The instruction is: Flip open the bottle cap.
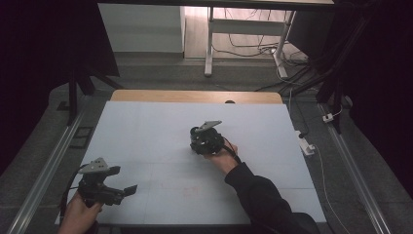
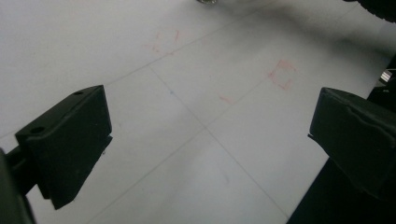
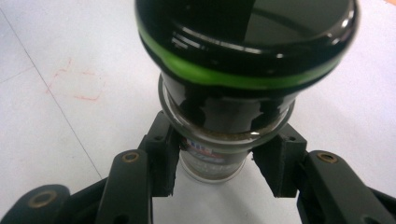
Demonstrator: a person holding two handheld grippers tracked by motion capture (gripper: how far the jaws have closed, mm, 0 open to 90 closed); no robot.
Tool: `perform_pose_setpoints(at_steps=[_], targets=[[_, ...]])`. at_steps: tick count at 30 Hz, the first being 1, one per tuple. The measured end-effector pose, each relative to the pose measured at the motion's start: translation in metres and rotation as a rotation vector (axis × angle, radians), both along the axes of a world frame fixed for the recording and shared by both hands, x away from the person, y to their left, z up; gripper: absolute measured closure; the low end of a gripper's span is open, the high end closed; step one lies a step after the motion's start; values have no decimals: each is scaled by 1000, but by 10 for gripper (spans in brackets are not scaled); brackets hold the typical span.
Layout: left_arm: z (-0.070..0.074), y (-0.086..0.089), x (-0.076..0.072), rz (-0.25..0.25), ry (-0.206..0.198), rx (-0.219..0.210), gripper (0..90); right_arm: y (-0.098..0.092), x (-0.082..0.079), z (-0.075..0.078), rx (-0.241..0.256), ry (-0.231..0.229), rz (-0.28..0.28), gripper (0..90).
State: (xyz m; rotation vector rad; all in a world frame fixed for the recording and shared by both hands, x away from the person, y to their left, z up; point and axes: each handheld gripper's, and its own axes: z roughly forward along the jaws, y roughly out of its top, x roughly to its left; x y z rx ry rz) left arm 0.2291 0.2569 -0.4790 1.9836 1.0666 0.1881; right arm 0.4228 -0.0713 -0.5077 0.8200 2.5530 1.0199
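Observation:
In the right gripper view a glass spice jar (image 3: pixel 212 158) with a black cap and a green ring (image 3: pixel 243 42) stands upright on the white table top (image 3: pixel 42 154). I see it from above. My right gripper (image 3: pixel 215 168) is shut on the jar's glass body just under the cap, one pad on each side. In the high view this gripper (image 1: pixel 205 142) is at the middle of the table, held from the right by a hand in a dark sleeve. My left gripper (image 1: pixel 127 191) hovers near the front left corner, open, with nothing between its jaws (image 2: pixel 210 121).
Faint red pen marks (image 2: pixel 280 74) and thin pencil lines cross the white table top (image 1: pixel 146 131). A wooden strip (image 1: pixel 195 96) runs along the far edge. Beyond it are desk legs and cables (image 1: pixel 272 51) on the floor.

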Motion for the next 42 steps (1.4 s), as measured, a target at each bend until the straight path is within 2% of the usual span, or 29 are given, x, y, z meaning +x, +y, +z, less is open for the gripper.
perform_pose_setpoints(at_steps=[10, 14, 25, 36, 42], targets=[[4, -21, 25, -21, -44, 5, 0, 0, 0, 0, -2, 2, 1, 523], [6, -29, 36, -36, -37, 10, 0, 0, 0, 0, -2, 3, 1, 524], [8, -56, 72, -76, -69, 51, 0, 0, 1, 0, -5, 3, 4, 524], [9, -79, 98, -103, -94, 76, 0, 0, 1, 0, -7, 4, 5, 523], [10, -87, 111, -122, -102, 66, 0, 0, 1, 0, -6, 4, 6, 523]])
